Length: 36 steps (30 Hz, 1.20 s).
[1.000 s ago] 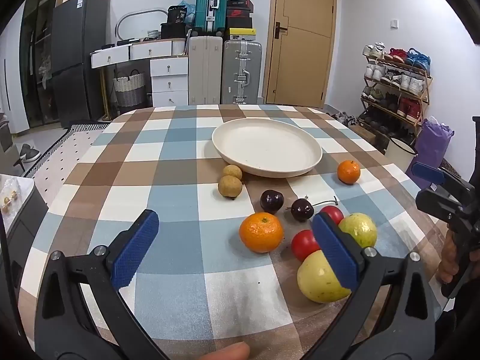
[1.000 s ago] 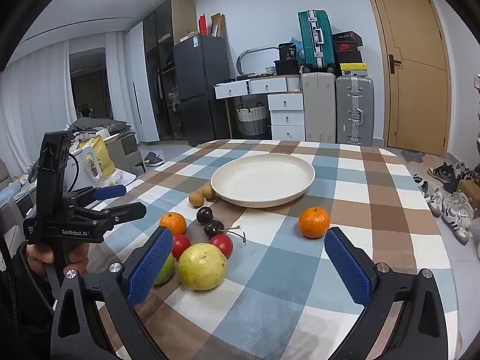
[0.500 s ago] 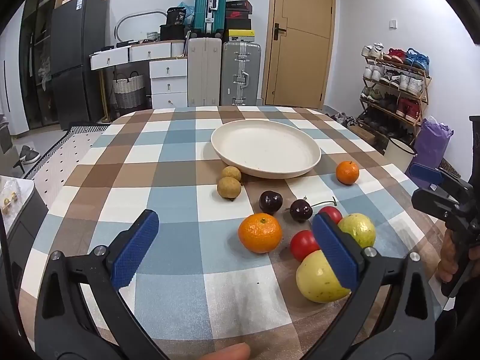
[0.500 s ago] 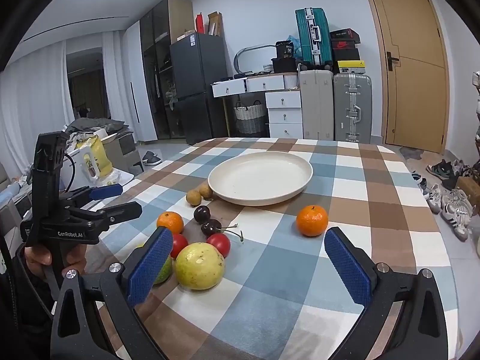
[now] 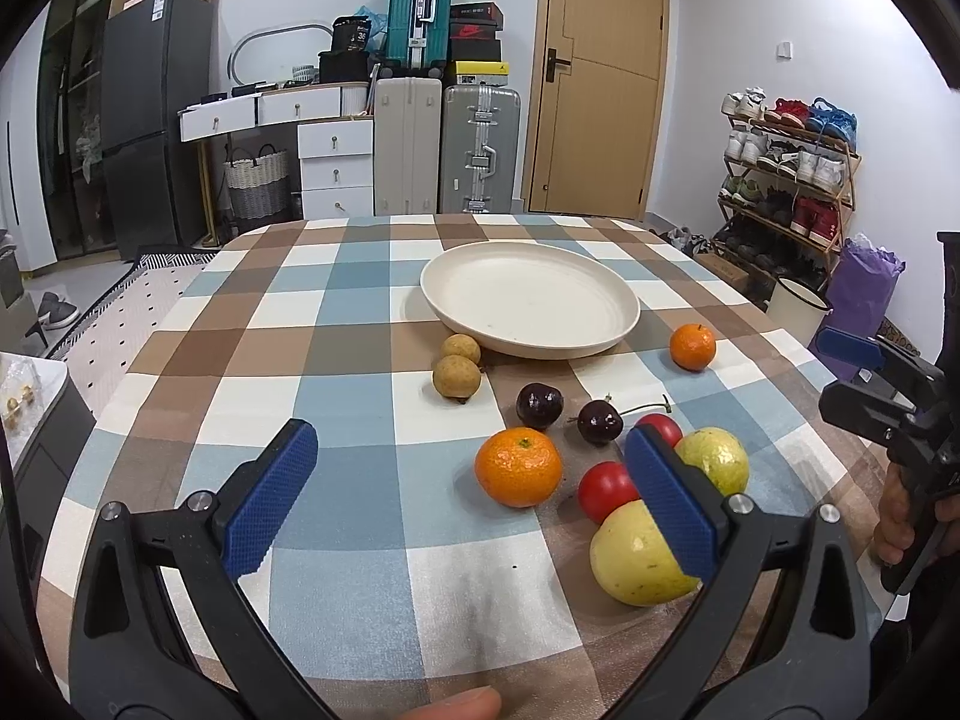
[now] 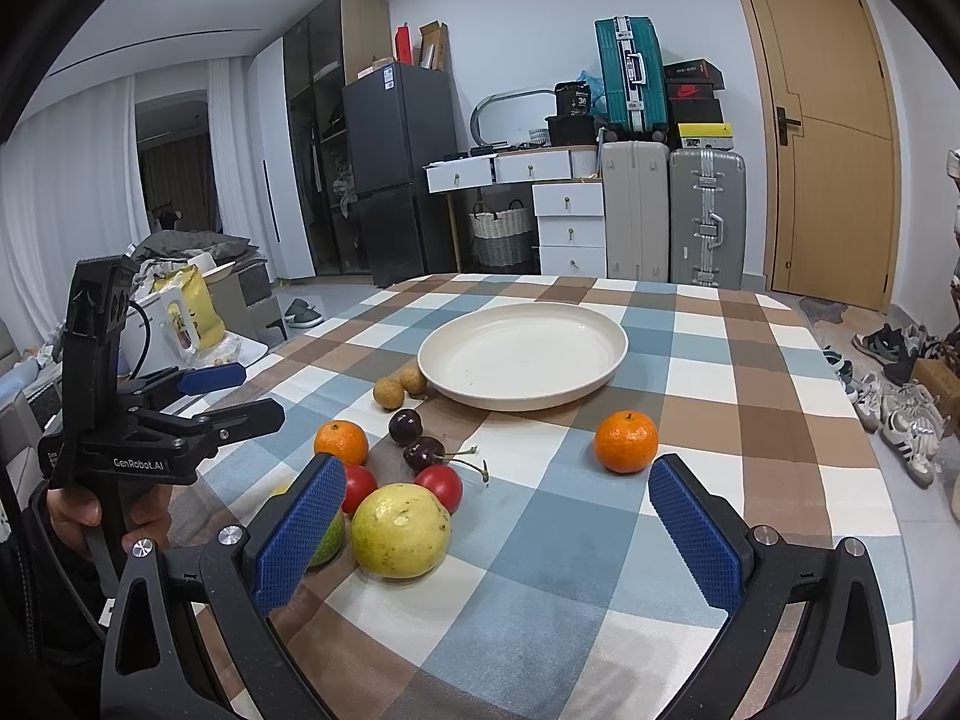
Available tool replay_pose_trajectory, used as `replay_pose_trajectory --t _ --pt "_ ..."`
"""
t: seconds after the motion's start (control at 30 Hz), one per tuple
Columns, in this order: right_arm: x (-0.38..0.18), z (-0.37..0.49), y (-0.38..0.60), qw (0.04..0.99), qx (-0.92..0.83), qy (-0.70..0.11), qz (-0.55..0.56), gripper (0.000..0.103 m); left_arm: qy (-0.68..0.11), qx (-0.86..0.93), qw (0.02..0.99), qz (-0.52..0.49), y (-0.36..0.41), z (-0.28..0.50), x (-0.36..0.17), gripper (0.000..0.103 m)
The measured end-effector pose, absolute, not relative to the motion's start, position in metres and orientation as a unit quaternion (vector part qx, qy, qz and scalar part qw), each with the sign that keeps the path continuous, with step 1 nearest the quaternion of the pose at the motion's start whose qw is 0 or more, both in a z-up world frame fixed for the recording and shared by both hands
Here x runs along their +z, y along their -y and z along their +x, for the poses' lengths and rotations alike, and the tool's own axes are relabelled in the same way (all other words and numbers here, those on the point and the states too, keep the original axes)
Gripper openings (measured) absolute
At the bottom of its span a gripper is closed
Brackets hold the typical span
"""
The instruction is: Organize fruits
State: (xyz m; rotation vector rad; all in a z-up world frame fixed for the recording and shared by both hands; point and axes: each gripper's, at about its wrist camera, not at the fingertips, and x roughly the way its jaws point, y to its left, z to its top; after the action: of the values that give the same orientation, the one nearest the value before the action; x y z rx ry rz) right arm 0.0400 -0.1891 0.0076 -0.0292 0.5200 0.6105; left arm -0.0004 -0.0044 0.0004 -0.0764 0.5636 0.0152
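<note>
No fruit has yet reached the wide cream-coloured round plate (image 5: 528,306), which sits bare near the middle of the bench covered in a blue, brown and white checked cloth (image 5: 336,480), so the sorting looks to be at its very start, with a first pick to be chosen. The left claw (image 5: 474,504) hovers low over the near edge of the bench, its blue-padded jaws spread wide and holding nothing; the large orange mandarin (image 5: 519,467) lies ahead between them, and the big yellow-green guava (image 5: 636,558) sits partly behind its right pad. The right claw (image 6: 498,531) is likewise spread wide and empty, held level above the bench with the same guava just ahead of its left pad and the smaller orange mandarin (image 6: 626,441) standing apart toward its right pad. Between plate and claws lie two tan round longans (image 5: 457,367) just beside the plate's rim, two dark cherries (image 5: 567,411), two red cherry tomatoes (image 5: 606,483) and a second green guava (image 5: 714,459), all close together. The next move probably calls for lowering one claw around a single fruit, closing gently so neighbours do not roll, then carrying it to the plate.
</note>
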Motion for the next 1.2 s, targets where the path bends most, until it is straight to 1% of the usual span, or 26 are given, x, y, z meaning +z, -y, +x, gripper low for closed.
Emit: replay_pose_trajectory --t 1.03,1.2 --pt "0.0076 0.0388 0.1869 0.92 0.298 -0.255 -0.015 0.103 -0.275 0.007 0.961 -0.036 0.0043 -0.0011 0.0004 0.102" --pt "0.0074 0.0381 0.1866 0.92 0.297 -0.254 -0.015 0.103 -0.275 0.005 0.961 -0.035 0.0022 -0.0038 0.0073 0.102"
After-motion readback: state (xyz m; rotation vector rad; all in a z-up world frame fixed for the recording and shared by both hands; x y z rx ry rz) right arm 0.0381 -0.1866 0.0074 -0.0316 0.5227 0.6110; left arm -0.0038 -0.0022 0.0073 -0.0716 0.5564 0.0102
